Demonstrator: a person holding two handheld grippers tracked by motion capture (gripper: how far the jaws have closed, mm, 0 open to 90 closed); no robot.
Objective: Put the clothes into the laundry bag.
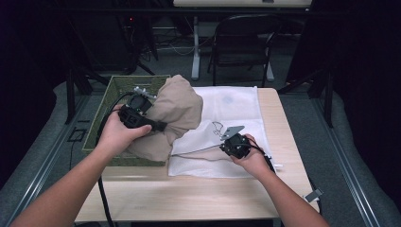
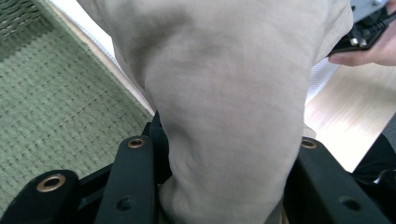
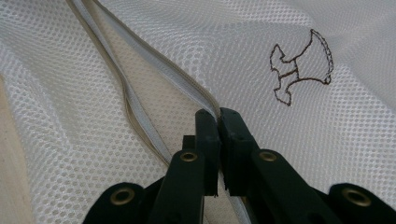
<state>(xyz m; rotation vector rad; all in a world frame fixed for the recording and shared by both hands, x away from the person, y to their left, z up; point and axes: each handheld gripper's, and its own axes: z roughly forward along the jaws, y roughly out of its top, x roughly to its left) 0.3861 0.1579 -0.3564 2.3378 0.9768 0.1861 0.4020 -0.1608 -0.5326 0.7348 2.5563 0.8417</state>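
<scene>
Near the desk's left edge, the left hand-held gripper (image 1: 158, 126) clamps a bunched beige garment (image 1: 176, 113) overhanging the green basket (image 1: 109, 99), while the right hand-held gripper (image 1: 222, 146), jaws closed, pinches the white mesh bag (image 1: 231, 106) by its zipper edge mid-desk.

On the tabletop (image 1: 198, 194), a woven basket (image 1: 106, 106) sits at nine o'clock and a mesh bag (image 1: 236, 109) lies flat at three. A bundled cloth (image 1: 177, 111) hangs between them, over the basket's rim and the bag's edge.

Counted: one beige garment (image 1: 177, 111), one white mesh bag (image 1: 227, 123), one green woven basket (image 1: 111, 94), one folding chair (image 1: 241, 40), two grippers.
</scene>
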